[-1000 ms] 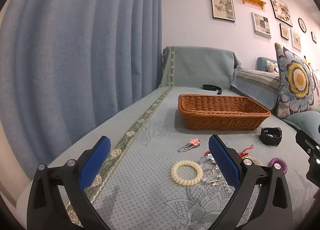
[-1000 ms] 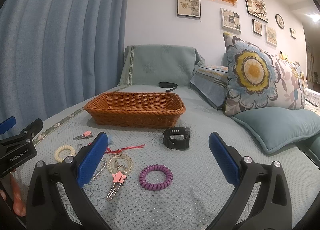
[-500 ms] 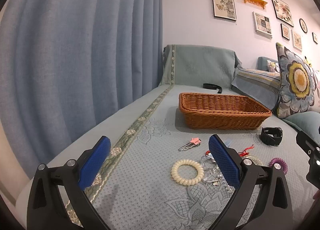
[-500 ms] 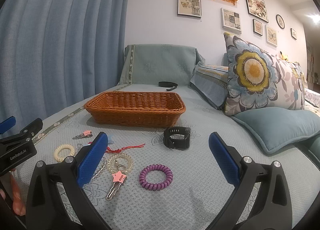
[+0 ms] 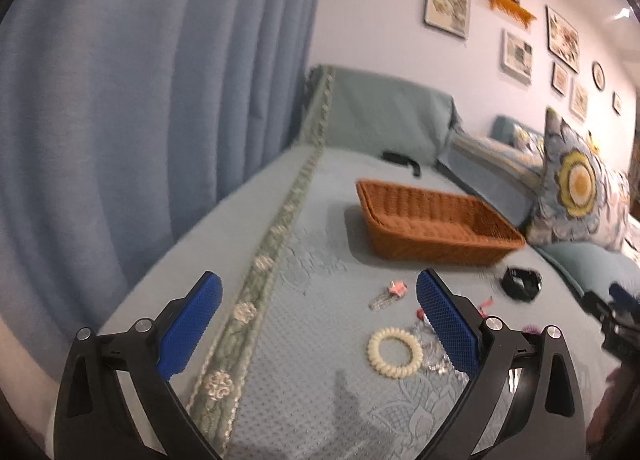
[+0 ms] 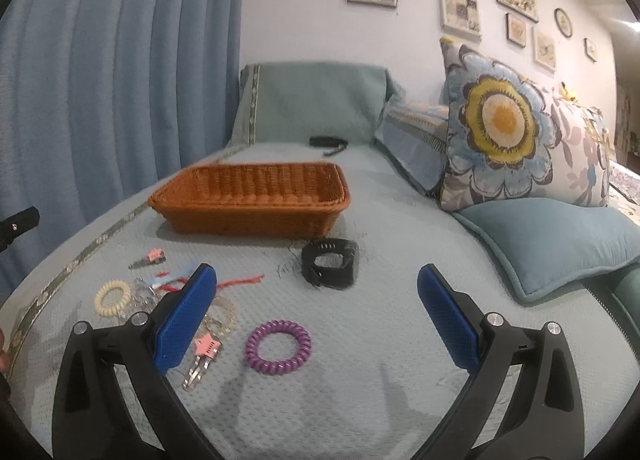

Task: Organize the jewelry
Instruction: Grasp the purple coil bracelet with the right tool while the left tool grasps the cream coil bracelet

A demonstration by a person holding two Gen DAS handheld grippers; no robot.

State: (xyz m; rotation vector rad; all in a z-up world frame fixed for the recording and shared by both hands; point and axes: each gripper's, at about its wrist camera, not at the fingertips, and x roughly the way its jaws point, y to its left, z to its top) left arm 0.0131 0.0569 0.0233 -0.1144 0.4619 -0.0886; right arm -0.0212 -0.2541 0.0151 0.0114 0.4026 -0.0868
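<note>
Both hand-held grippers hover above the sofa cover (image 6: 400,320) with jaws spread apart, holding nothing: the left hand-held gripper (image 5: 318,320) and the right hand-held gripper (image 6: 316,310). The jewelry lies loose in front of the empty wicker basket (image 6: 248,196): a cream coil bracelet (image 5: 394,352), a purple coil bracelet (image 6: 278,347), a black watch (image 6: 330,263), and a star hair clip (image 6: 200,358).

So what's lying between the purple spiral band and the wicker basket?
In the right wrist view, only the black watch sits on that stretch, nearer the wicker basket than the purple spiral band; the rest is bare bedspread.
</note>
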